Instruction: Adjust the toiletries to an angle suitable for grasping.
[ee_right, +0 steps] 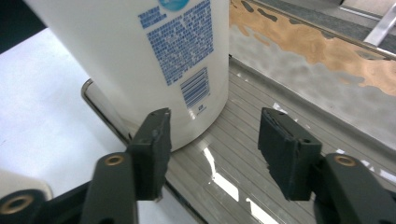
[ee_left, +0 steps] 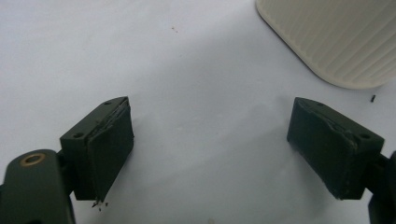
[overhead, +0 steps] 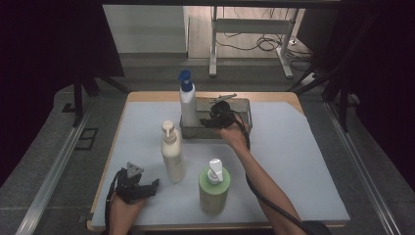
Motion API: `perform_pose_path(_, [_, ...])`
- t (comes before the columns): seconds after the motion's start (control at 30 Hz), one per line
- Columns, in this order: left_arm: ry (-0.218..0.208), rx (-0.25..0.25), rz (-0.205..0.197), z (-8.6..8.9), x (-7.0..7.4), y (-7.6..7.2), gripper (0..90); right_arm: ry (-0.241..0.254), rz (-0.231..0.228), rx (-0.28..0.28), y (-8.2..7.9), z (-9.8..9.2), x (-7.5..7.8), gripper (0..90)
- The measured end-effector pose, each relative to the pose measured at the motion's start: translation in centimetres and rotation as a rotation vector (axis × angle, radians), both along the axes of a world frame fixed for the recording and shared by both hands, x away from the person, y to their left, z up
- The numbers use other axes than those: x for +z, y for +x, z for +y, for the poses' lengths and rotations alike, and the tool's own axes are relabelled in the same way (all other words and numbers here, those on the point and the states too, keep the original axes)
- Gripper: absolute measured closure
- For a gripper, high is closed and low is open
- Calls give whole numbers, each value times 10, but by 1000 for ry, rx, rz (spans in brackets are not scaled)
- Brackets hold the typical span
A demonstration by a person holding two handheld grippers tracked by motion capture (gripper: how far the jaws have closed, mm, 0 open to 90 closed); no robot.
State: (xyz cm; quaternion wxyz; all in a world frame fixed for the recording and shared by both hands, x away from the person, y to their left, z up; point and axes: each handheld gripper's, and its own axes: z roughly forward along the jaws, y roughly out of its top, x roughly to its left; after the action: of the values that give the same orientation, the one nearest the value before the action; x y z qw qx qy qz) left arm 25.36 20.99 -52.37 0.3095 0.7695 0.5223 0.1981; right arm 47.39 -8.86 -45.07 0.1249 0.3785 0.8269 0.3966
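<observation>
the white bottle [overhead: 188, 105] with the blue pump stands up straight in the metal tray [overhead: 242, 105], at the tray's 9 o'clock end, near 12 o'clock on the table [overhead: 293, 147]. the right claw [overhead: 214, 119] sits over the tray just beside the bottle; its jaws are partly open and hold nothing (the bottle stands just past them, not between the pads). the left claw [overhead: 147, 188] rests near 7 o'clock, jaws wide and empty. the cream bottle [overhead: 172, 152] and green bottle [overhead: 214, 187] stand near the front.
</observation>
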Motion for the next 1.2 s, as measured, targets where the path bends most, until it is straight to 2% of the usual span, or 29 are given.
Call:
perform_pose_path(0.2, [0,0,0,0,0,0,144,11,-30,23,-6,-10,5,369])
perform_pose_path(0.3, [1,0,0,0,0,0,144,33,-37,34,-9,-15,7,337])
perform_pose_path(0.47, [0,0,1,0,0,0,144,48,-44,53,-14,-21,11,236])
perform_pose_path(0.6, [0,0,0,0,0,0,144,19,-62,72,-19,-24,15,140])
perform_pose_path(0.63, [0,0,0,0,0,0,144,14,-64,73,-21,-25,15,140])
perform_pose_path(0.87, [1,0,1,0,0,0,144,16,-74,84,-30,-33,21,7])
perform_pose_path(1.03, [1,0,1,0,0,0,144,20,-75,104,-37,-39,23,0])
perform_pose_path(1.2, [1,1,1,0,0,0,144,1,-78,126,-45,-45,25,0])
